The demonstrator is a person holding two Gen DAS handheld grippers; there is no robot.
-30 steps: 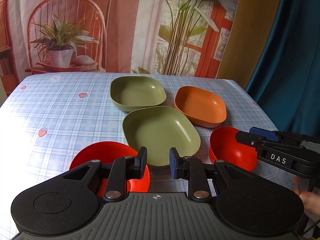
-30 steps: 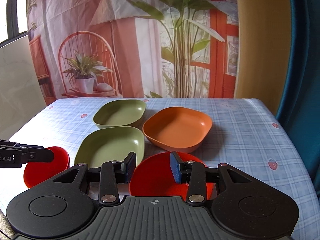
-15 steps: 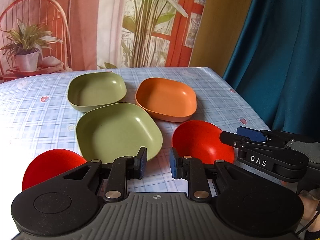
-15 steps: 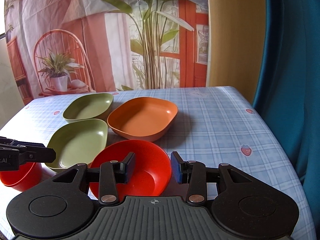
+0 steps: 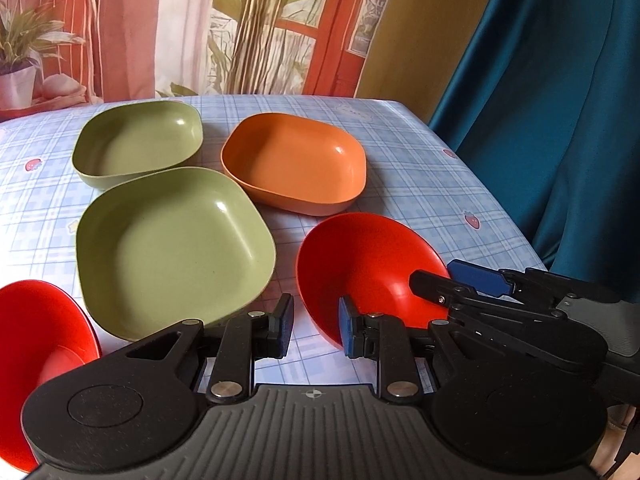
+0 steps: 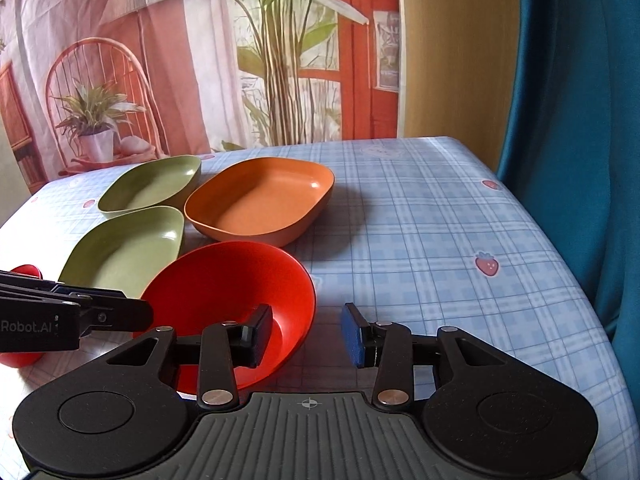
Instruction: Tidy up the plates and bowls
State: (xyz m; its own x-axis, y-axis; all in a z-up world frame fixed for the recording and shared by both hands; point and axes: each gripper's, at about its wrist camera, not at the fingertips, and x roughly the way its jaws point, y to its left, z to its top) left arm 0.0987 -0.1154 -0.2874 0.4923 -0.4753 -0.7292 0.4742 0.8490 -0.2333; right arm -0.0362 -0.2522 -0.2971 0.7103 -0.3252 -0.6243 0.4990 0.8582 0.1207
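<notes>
Two red bowls, two green square plates and an orange square plate lie on the table. My right gripper (image 6: 306, 334) straddles the near rim of the right red bowl (image 6: 228, 292), one finger inside and one outside. Its jaws are closing, and the pads stand clear of the rim. My left gripper (image 5: 316, 328) hovers empty just left of that bowl (image 5: 368, 264), its jaws a narrow gap apart over bare cloth. The other red bowl (image 5: 36, 340) is at the lower left, partly hidden. Near green plate (image 5: 172, 248), far green plate (image 5: 140, 144) and orange plate (image 5: 296, 160) lie beyond.
A blue checked cloth with strawberries covers the table (image 6: 440, 240). Bare cloth stretches right of the bowls up to the right edge, where a teal curtain (image 6: 580, 120) hangs. A printed backdrop (image 6: 200, 60) stands behind the far edge.
My left gripper has moved right and down, from over the left red bowl to beside the right one. My right gripper has sunk until the bowl's rim stands between its jaws.
</notes>
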